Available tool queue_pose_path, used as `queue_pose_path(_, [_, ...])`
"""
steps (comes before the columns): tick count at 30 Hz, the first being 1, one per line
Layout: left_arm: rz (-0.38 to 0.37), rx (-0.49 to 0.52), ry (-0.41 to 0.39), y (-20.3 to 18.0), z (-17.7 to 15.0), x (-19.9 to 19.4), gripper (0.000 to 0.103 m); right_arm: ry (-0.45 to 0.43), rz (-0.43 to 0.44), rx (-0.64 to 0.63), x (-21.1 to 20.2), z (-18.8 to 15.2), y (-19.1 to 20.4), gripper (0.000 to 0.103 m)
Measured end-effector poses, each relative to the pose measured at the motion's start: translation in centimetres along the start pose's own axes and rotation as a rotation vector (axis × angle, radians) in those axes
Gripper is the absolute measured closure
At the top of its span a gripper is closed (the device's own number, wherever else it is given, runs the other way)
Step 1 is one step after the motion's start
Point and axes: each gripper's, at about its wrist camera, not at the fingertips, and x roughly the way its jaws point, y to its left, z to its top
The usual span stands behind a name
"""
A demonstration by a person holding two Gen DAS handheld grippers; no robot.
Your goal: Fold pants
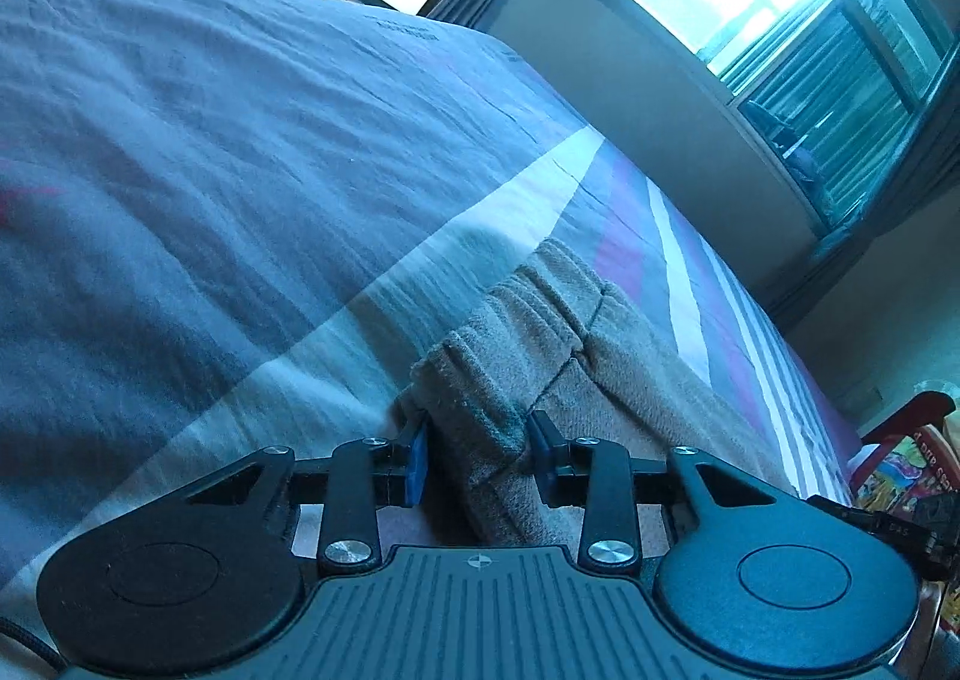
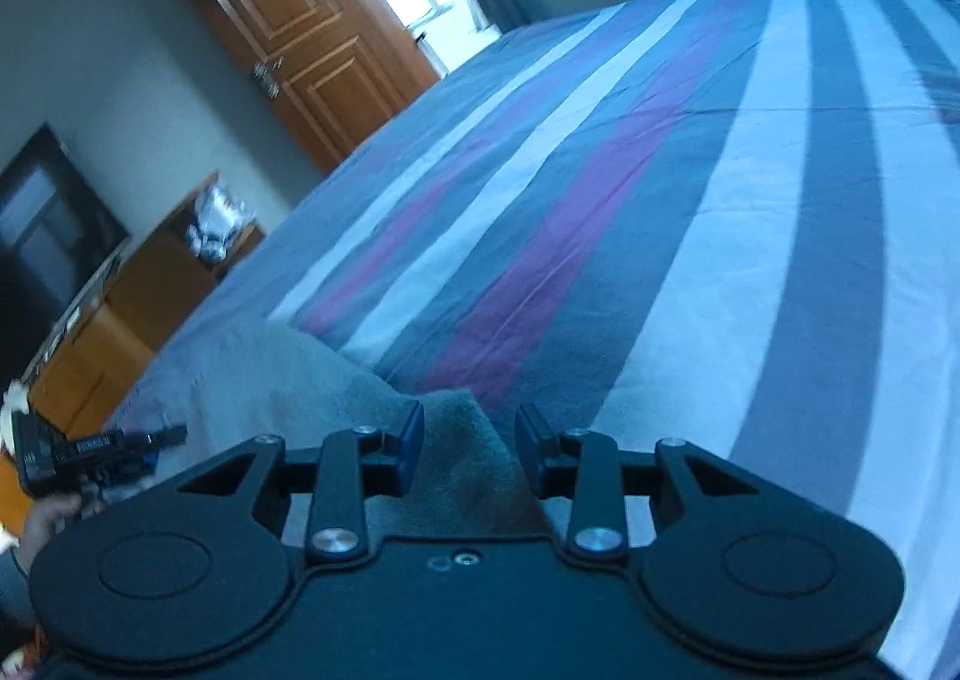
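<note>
Across the whole of both views spreads the bed's cotton cover (image 2: 750, 200), striped in grey, white and magenta toward one side and plain blue-grey (image 1: 210, 170) toward the other, and everything you are working on lies on it. Beyond its far edge you can see a panelled brown wooden door (image 2: 312, 38), a bright window with grey curtains (image 1: 798, 32) and a low wooden cabinet (image 2: 138, 308) against the wall.

Your beige knitted pants (image 1: 540, 356) lie at the near edge of the bed, bunched, with the ribbed elastic waistband turned away from you in the left wrist view. In the right wrist view the same cloth (image 2: 336, 398) shows as a soft grey-beige heap at the near left of the cover, one pointed flap of it running toward you.

Your left gripper (image 1: 480, 455) stands partly open with a fold of the pants between its blue pads (image 1: 417, 464). The left pad touches the cloth; the right one stands just beside it, and you cannot tell from here whether it presses.

Your right gripper (image 2: 471, 449) is likewise partly open, the pointed flap lying between its dark fingers (image 2: 408, 446) with a gap on either side, so it grips nothing. The view is blurred.

Your left hand (image 2: 51, 518) shows at the left edge of that view, holding the other gripper's black body.
</note>
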Motion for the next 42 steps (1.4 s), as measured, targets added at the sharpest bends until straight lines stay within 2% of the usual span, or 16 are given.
queue_pose_path(7, [-0.021,0.001,-0.002,0.5,-0.1,0.0,0.068,0.059,0.131,-0.029,-0.1,0.8,0.7,0.073])
queue_pose_path(14, [-0.046,-0.014,0.011,1.0,0.2,0.5,0.068,0.136,0.175,0.062,2.6,1.5,0.0,0.073])
queue_pose_path(15, [-0.040,-0.004,0.004,0.8,0.2,0.4,0.068,0.121,0.170,0.052,2.6,1.4,0.3,0.078])
queue_pose_path(16, [-0.033,0.004,-0.008,0.5,0.4,0.2,0.070,0.104,0.130,0.027,2.5,1.3,0.8,0.097])
queue_pose_path(17, [-0.028,0.022,-0.024,0.1,0.6,0.0,0.071,0.069,0.060,-0.024,2.1,1.2,1.6,0.097])
queue_pose_path(20, [-0.013,0.045,-0.037,0.1,0.4,0.0,0.071,-0.048,0.023,-0.054,-0.2,1.5,2.7,0.098])
queue_pose_path(23, [-0.013,0.035,-0.025,0.3,0.5,-0.2,0.064,0.066,-0.076,-0.072,1.8,0.4,1.9,0.096])
queue_pose_path(24, [-0.005,0.035,-0.017,0.4,0.7,-0.5,0.056,0.046,-0.079,-0.042,1.5,0.4,1.6,0.093])
queue_pose_path(25, [-0.002,0.038,-0.016,0.5,0.9,-1.1,0.055,0.019,-0.088,-0.014,1.1,0.4,1.5,0.079])
queue_pose_path(26, [0.007,0.041,-0.034,0.6,1.1,-2.3,0.055,-0.031,-0.120,0.010,0.2,0.4,1.6,0.076])
queue_pose_path(28, [0.074,0.097,-0.118,-0.4,1.4,-4.8,0.055,-0.143,-0.192,0.033,-2.4,-0.1,1.7,0.074])
queue_pose_path(30, [0.070,0.174,-0.161,-2.7,2.1,-5.5,0.055,-0.203,-0.169,0.041,-4.5,-1.1,2.6,0.075])
queue_pose_path(33, [0.014,0.383,-0.097,-9.9,2.1,-2.2,0.055,-0.208,-0.129,-0.018,-3.9,-2.3,5.7,0.075])
queue_pose_path(36, [0.025,0.552,0.006,-15.4,0.5,2.6,0.055,-0.181,-0.094,-0.076,-0.3,-2.8,9.6,0.074])
queue_pose_path(39, [0.132,0.607,0.139,-15.9,-1.5,8.2,0.055,-0.095,-0.131,-0.123,3.5,-3.5,11.8,0.067])
queue_pose_path(42, [0.129,0.608,0.118,-15.5,-1.6,7.7,0.055,-0.030,-0.220,-0.164,5.2,-4.1,11.4,0.069])
